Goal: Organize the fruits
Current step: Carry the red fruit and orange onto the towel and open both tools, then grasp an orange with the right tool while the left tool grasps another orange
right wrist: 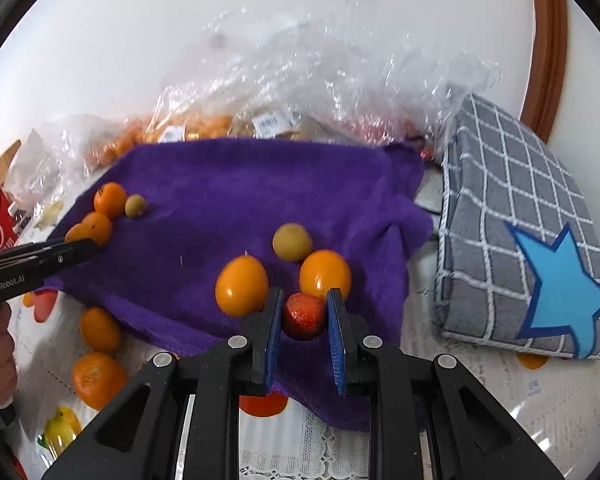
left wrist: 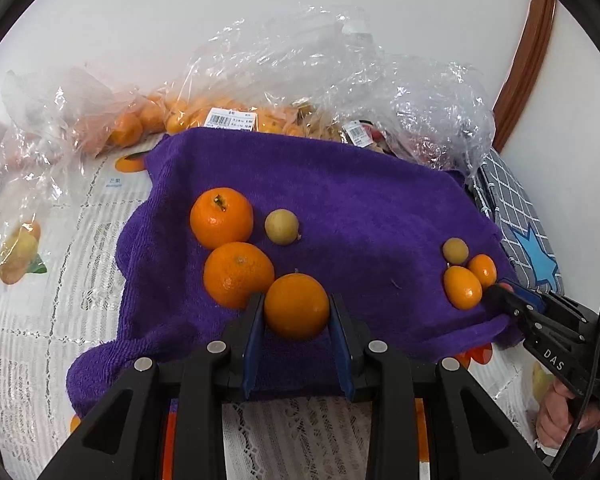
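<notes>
A purple towel (left wrist: 340, 200) (right wrist: 240, 184) covers the table. My left gripper (left wrist: 296, 300) is shut on a tangerine (left wrist: 296, 312), just above the towel's near edge. Beside it lie two more tangerines (left wrist: 221, 218) (left wrist: 238, 274) and a small tan round fruit (left wrist: 281, 227). My right gripper (right wrist: 303, 300) is shut on a small red fruit (right wrist: 303, 318) at the towel's right end. Two kumquats (right wrist: 241, 286) (right wrist: 325, 274) and another tan fruit (right wrist: 292, 241) lie just past its fingertips. Each gripper also shows in the other's view: the right gripper (left wrist: 500, 288) and the left gripper (right wrist: 88, 246).
Crinkled clear plastic bags (left wrist: 300, 60) (right wrist: 320, 80) of fruit are heaped against the white wall behind the towel. A folded grey checked cloth (right wrist: 520, 200) with a blue star lies to the right. The lace tablecloth (left wrist: 40, 340) has fruit pictures. A hand (left wrist: 556, 416) holds the right gripper.
</notes>
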### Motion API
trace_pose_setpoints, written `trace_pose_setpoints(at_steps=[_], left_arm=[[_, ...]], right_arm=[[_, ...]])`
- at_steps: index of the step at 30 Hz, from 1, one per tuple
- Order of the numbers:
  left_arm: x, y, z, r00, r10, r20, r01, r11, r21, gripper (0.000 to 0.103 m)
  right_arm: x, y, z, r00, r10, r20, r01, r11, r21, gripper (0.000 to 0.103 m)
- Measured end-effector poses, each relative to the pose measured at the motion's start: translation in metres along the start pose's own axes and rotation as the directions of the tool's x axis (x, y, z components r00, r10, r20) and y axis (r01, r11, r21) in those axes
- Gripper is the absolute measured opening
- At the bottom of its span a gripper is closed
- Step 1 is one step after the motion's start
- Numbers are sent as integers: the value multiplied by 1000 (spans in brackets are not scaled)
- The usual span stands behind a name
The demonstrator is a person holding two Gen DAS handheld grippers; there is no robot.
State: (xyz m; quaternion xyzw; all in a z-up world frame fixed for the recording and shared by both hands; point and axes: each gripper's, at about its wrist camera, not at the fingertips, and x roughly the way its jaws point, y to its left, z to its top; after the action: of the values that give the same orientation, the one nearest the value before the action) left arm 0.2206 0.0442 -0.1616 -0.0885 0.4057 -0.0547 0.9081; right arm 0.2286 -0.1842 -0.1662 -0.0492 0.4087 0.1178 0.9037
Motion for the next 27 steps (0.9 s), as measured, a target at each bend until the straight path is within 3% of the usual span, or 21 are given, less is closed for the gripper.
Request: trace_pose_setpoints(at_steps=[5, 7, 11, 16, 19, 23, 27], left_arm=[[3, -3, 2, 1000, -10, -15, 10, 1000, 11, 30], [3, -4, 2, 1000, -5, -21, 5, 1000, 18, 30], [-6, 1, 4, 1000, -15, -16, 15, 1000, -5, 38], [-34, 13, 3, 999, -29, 38, 30, 999, -21, 45], [-48, 21, -1, 998, -23, 57, 24, 999, -25, 45], [-61, 33, -11, 998, -3, 60, 4, 1000, -29, 45], [-71, 47, -20, 998, 18, 61, -16, 999, -34, 45]], right_arm=[[0, -4, -2, 1000, 5, -2, -5, 1000, 11, 22], [1, -6, -3, 1000, 11, -4, -11, 1000, 24, 27], [-6, -7, -2, 1000, -14, -11, 15, 999, 50, 31], [-39, 6, -6, 999, -2, 37, -1, 997, 80, 46], [-51, 26, -12, 998, 46, 41, -48, 997, 64, 49], [-47, 67, -29, 986, 168, -3, -168, 986, 16, 50], [-34, 97, -43, 976, 212, -48, -214, 976, -39, 52]])
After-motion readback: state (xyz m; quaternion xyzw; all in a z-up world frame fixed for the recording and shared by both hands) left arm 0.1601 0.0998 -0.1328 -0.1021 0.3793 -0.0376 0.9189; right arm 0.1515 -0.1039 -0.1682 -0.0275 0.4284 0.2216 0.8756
